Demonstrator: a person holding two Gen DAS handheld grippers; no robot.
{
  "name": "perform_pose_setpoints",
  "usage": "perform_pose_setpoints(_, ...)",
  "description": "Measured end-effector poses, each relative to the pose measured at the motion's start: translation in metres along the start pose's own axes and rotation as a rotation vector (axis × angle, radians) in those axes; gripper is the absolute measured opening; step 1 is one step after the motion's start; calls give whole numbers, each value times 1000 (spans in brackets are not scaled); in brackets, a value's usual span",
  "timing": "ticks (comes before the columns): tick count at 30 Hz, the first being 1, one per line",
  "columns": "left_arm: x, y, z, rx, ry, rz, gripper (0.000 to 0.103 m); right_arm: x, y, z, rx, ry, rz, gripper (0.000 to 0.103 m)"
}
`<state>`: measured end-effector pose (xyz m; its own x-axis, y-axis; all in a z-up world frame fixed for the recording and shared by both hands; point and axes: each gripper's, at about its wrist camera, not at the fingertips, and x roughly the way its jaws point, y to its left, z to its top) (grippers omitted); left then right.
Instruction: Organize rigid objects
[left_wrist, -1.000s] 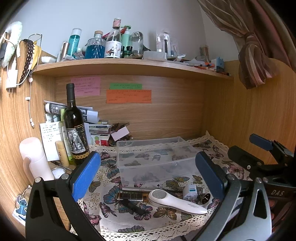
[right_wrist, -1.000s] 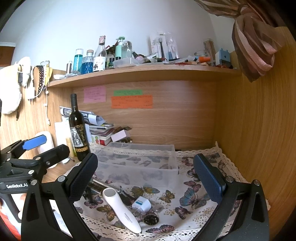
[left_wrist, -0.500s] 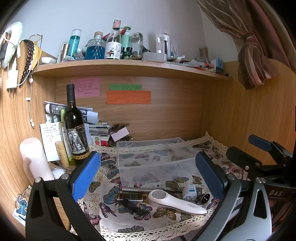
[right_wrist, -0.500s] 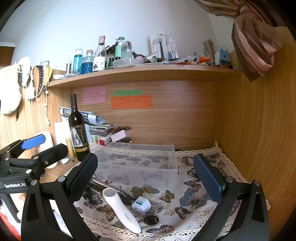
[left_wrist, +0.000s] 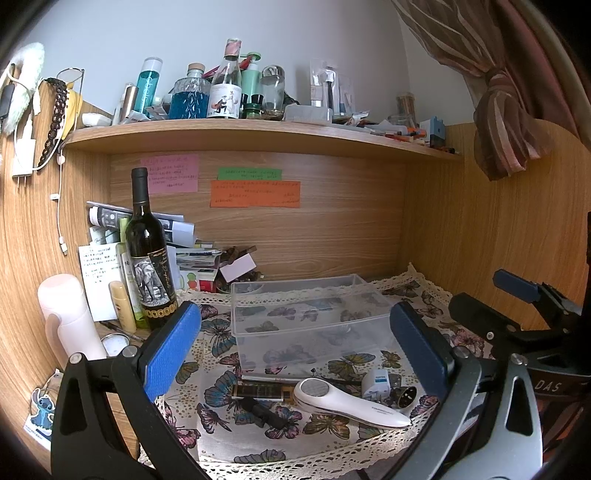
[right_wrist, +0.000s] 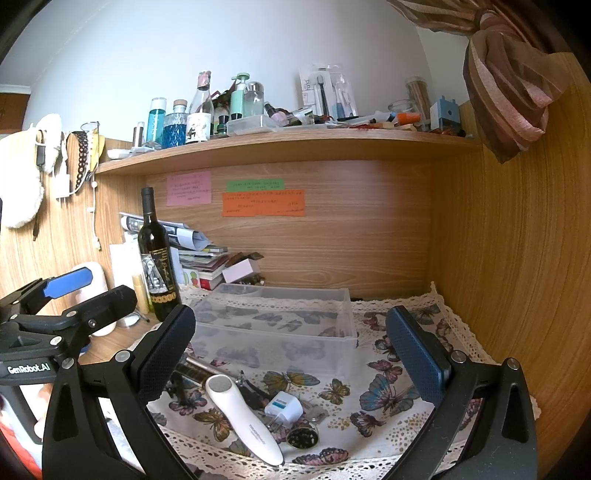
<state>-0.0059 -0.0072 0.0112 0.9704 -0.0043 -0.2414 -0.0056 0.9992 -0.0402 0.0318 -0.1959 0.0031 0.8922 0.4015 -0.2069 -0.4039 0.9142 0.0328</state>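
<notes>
Both grippers hang in front of the desk nook with nothing in them: the left gripper (left_wrist: 295, 339) has its blue pads spread wide, and the right gripper (right_wrist: 291, 343) is just as wide and bare. Neither touches anything.

The things to sort lie in a loose cluster at the front edge of the butterfly tablecloth (right_wrist: 388, 398). The biggest is a white handheld device (left_wrist: 347, 400) with a round metal head, lying flat and pointing toward the clear plastic bin (left_wrist: 306, 314). Just beside it sit a small white plug adapter (right_wrist: 284, 406) and a round dark metal connector (left_wrist: 406, 395); on its other side are a flat dark-and-gold stick (left_wrist: 260, 392) and a black clip-like piece (left_wrist: 264, 413). The bin stands empty right behind them, so I'd judge nothing has been put away yet.

The sensible first pick looks like the white device, since it lies partly over the smaller bits. To do it well, I'd come down across its narrow handle rather than lengthwise, pads square to its sides, because that smooth curved shell could squirt out of a skewed pinch. Lift it straight up so the adapter next to it isn't dragged off the lace edge, then lower it into the bin before letting go. The wine bottle (right_wrist: 157, 266) stands well to the left, out of the way.
</notes>
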Motion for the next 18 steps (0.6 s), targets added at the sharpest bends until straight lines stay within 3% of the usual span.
perform_pose_setpoints(18,1,-3,-1,-2,-6,-12,103,1,0,0,0,-6,5,103)
